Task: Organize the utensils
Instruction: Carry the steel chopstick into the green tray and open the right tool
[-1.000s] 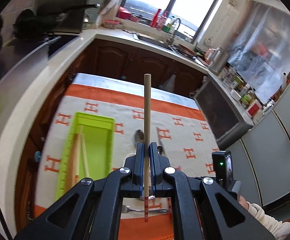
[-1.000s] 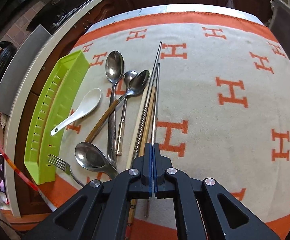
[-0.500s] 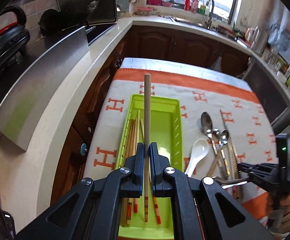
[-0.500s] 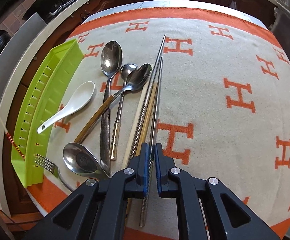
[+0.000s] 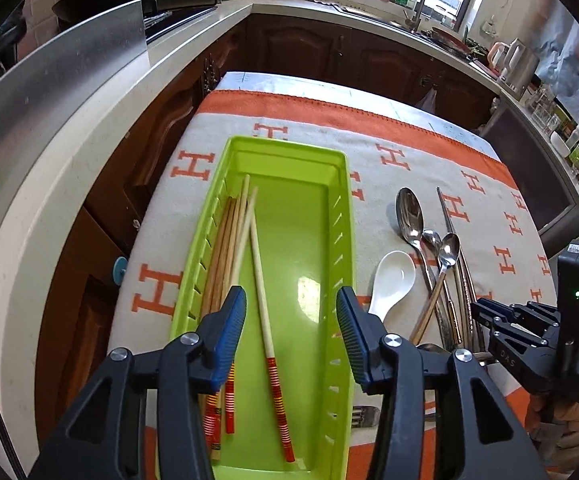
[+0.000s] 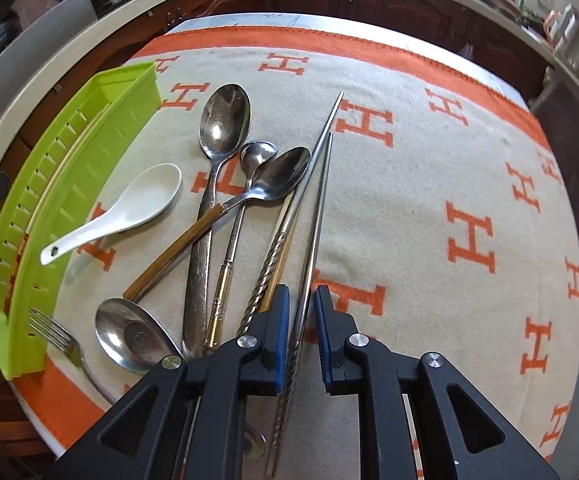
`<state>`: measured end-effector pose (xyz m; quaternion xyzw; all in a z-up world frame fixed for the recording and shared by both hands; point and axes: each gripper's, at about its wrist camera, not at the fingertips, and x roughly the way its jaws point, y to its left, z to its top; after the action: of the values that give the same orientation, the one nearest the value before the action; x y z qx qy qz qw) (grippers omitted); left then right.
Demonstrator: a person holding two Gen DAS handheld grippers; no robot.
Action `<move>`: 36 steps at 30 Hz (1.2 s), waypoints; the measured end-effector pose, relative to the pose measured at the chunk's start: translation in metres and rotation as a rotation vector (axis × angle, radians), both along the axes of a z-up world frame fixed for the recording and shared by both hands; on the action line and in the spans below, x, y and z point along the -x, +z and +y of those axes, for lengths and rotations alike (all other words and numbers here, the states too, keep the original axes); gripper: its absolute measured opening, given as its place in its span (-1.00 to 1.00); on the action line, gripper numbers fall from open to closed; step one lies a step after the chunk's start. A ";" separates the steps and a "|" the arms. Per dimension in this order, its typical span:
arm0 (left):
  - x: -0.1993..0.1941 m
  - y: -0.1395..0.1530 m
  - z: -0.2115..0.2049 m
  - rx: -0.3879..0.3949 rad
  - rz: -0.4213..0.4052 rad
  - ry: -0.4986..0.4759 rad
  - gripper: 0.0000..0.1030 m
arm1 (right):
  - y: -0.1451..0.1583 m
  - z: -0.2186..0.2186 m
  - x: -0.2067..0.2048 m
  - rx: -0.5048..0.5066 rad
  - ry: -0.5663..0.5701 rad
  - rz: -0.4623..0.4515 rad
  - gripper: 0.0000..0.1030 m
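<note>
Risk, as I judge it: the right tool (image 6: 302,320), its jaws just opening and straddling a metal chopstick (image 6: 316,200) without pinching it, may catch the twisted one at its nine o'clock too. The left tool (image 5: 291,334) has just opened, released, above the green tray (image 5: 341,240) at the bench's nine o'clock side; the wooden chopstick (image 5: 263,300) lies inside.

Glossy plastic tray (image 5: 341,216), wooden chopsticks (image 5: 261,296), shiny metal spoons (image 6: 225,120), woolly cloth (image 6: 409,184).

Lime-green tray (image 5: 341,216), pale wooden chopsticks (image 5: 263,312) with red-and-yellow striped ends. Cream cloth (image 6: 409,184) with orange H's and an orange border. White soup spoon (image 6: 129,208), shiny silver spoons (image 6: 225,120), black tongs (image 5: 291,312) with blue pads (image 5: 233,332).
</note>
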<state>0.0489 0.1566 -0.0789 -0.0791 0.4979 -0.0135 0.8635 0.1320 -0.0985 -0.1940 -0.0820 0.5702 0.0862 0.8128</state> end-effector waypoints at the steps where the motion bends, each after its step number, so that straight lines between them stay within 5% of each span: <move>1: 0.001 -0.001 0.000 0.010 0.003 0.001 -0.12 | 0.000 0.002 0.002 0.016 0.014 -0.010 -0.76; 5: 0.005 -0.006 0.003 0.044 0.004 0.009 -0.12 | 0.000 -0.010 0.002 0.015 -0.024 -0.004 -0.91; 11: 0.007 -0.004 0.008 0.104 -0.015 0.022 -0.12 | 0.007 -0.061 -0.001 -0.235 -0.188 0.086 -0.91; 19: 0.012 0.007 0.012 0.118 -0.048 0.025 -0.12 | 0.044 -0.068 0.009 -0.422 -0.213 0.075 -0.91; 26: 0.021 0.020 0.027 0.029 -0.075 0.101 -0.08 | 0.097 0.008 0.013 -0.513 -0.046 0.076 -0.91; 28: 0.024 0.022 0.033 -0.008 -0.072 0.129 0.20 | 0.108 0.041 0.010 -0.520 0.011 0.083 -0.91; 36: 0.036 0.024 0.050 -0.094 -0.067 0.205 0.52 | 0.099 0.137 -0.019 -0.479 0.028 0.118 -0.88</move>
<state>0.0127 0.2069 -0.0552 -0.0887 0.4580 0.0956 0.8793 0.1511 0.0389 -0.0950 0.1105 0.5787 0.2346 0.7732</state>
